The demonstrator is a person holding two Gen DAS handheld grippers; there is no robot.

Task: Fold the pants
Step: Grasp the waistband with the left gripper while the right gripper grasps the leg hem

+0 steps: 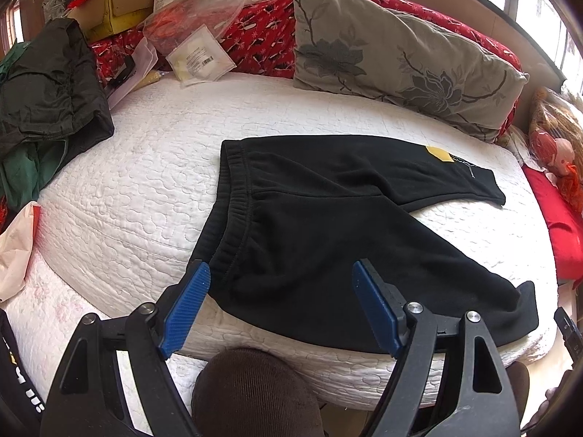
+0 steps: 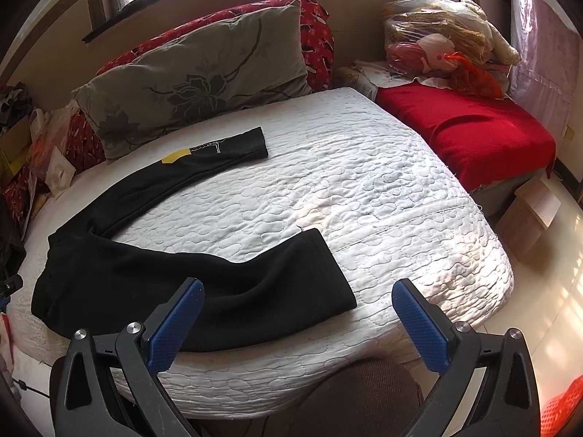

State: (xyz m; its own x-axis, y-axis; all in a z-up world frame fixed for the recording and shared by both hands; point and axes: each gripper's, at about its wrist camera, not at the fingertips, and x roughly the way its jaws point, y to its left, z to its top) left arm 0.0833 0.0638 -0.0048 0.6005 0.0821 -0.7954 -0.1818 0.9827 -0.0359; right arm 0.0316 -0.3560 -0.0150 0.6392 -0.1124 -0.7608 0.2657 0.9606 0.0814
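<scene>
Both claws hang wide apart over the near edge of the bed, gripping nothing. The left claw hovers just above the waistband end of the black sweatpants, its left pad close by the elastic waistband. The right claw sits over the cuff of the nearer leg.

The fabric looks to me like thick fleece: soft, floppy, fairly light, and likely to sag and drag on the quilting instead of keeping any shape. I'd pinch it at the doubled edges, the waistband corner on one side and the hemmed cuff on the other, where there's bulk to bite.

The sweatpants lie flat on the white quilted mattress, legs splayed in a V, the far leg reaching toward the grey floral pillow and carrying a yellow tag. No fold has been made yet.
</scene>
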